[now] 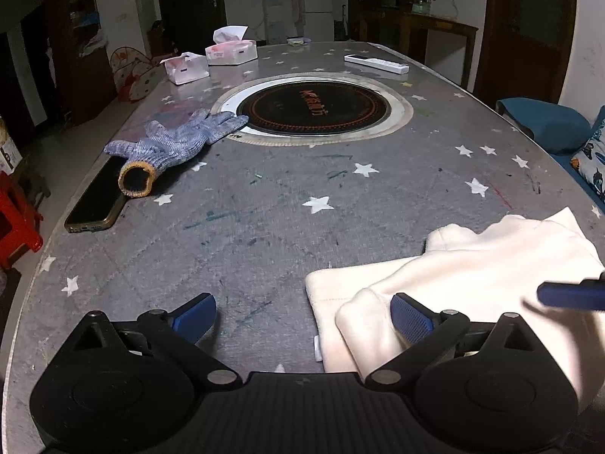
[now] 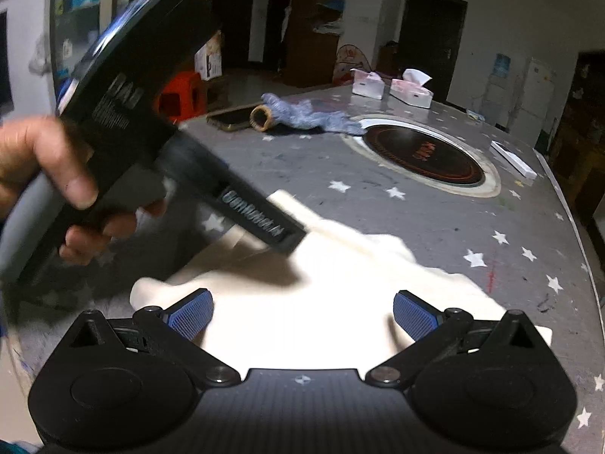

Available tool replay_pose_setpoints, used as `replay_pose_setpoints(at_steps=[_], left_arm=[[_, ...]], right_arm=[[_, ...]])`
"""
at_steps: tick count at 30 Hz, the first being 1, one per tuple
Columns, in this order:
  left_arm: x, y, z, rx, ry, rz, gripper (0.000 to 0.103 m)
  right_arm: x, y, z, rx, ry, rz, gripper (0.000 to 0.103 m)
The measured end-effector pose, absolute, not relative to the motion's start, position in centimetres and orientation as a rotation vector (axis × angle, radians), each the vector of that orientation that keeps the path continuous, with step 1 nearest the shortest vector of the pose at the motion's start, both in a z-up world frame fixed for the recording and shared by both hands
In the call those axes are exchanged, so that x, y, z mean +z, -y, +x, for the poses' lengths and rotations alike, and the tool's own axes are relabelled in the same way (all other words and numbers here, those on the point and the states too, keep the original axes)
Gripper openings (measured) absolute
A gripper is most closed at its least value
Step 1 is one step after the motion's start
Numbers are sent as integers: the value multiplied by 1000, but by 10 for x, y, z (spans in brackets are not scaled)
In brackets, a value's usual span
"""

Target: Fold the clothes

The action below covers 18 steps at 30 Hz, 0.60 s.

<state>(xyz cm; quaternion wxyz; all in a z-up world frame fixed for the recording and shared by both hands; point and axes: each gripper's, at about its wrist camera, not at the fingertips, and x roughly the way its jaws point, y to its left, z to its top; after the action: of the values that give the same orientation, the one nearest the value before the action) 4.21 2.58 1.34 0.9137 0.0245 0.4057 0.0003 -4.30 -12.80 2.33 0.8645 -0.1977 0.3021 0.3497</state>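
A cream-white garment (image 1: 472, 265) lies crumpled on the grey star-patterned table (image 1: 264, 208), at the lower right of the left wrist view. My left gripper (image 1: 302, 316) is open and empty, its right pad (image 1: 410, 317) over the garment's left edge. In the right wrist view the garment (image 2: 340, 295) lies right under my open, empty right gripper (image 2: 302, 316). The left gripper's body, held in a hand (image 2: 45, 166), crosses that view, blurred, above the garment. A blue finger of the right gripper shows at the right edge of the left wrist view.
A blue knit glove (image 1: 177, 143) and a phone (image 1: 96, 196) lie at the left. A round black hotplate (image 1: 314, 108) sits in the table's middle. Tissue boxes (image 1: 230, 51) and a white remote (image 1: 376, 63) are at the far end. A red stool (image 2: 181, 94) stands beside the table.
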Motion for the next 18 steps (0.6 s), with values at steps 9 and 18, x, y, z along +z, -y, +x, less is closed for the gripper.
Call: replay_pose_setpoints(at_steps=[9,18], left_arm=[[15,-27,38,16,-833,40,101],[25,-26,21,12,-822,15,101]], right_arm=[[36,143,-50,732,-608,-398,103],[45,157,-73,775,-598,-428,102]])
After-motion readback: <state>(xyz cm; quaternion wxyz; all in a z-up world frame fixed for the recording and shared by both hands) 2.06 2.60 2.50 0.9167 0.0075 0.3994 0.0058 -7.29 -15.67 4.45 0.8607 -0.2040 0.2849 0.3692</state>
